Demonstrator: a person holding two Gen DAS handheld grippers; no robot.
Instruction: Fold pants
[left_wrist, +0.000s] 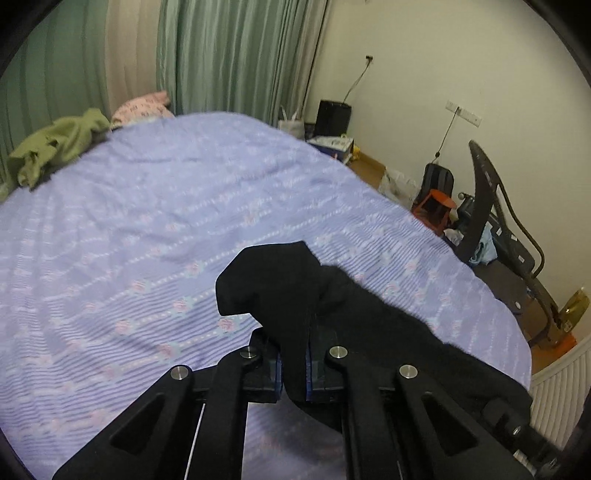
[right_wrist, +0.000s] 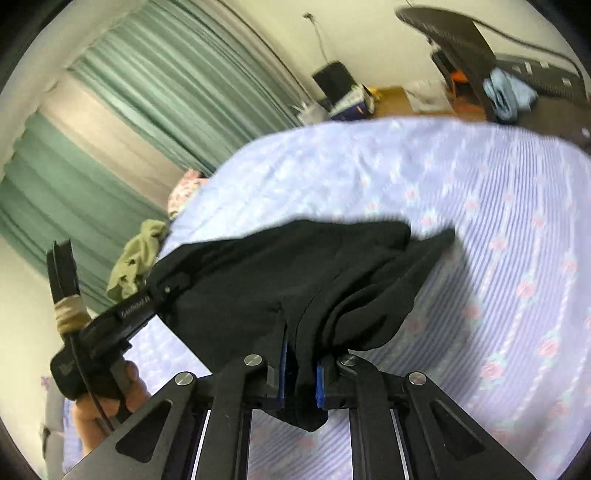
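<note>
We hold the black pants (left_wrist: 295, 295) off the bed (left_wrist: 147, 221) with both grippers. The left gripper (left_wrist: 294, 363) is pinched on a fold of the fabric; the cloth rises between its blue pads toward 12 o'clock and trails away toward 4 o'clock, to the right gripper's side. The right gripper (right_wrist: 301, 373) is likewise clamped on a bunched edge of the pants; from it the fabric spans toward 10 o'clock, where the left gripper's body and the person's left hand (right_wrist: 107, 398) are visible.

We judge the long axis of the held section to run between the two grippers, with slack cloth hanging beyond the right gripper toward 2 o'clock. Both grippers are equally engaged; neither is nearer. The bed lies below and ahead of both, so the coming move likely turns on lowering the span flat onto the lilac sheet.

An olive garment (left_wrist: 59, 144) lies at the far edge of the bed near 10 o'clock, well apart from the pants. No containers bear on the task.
</note>
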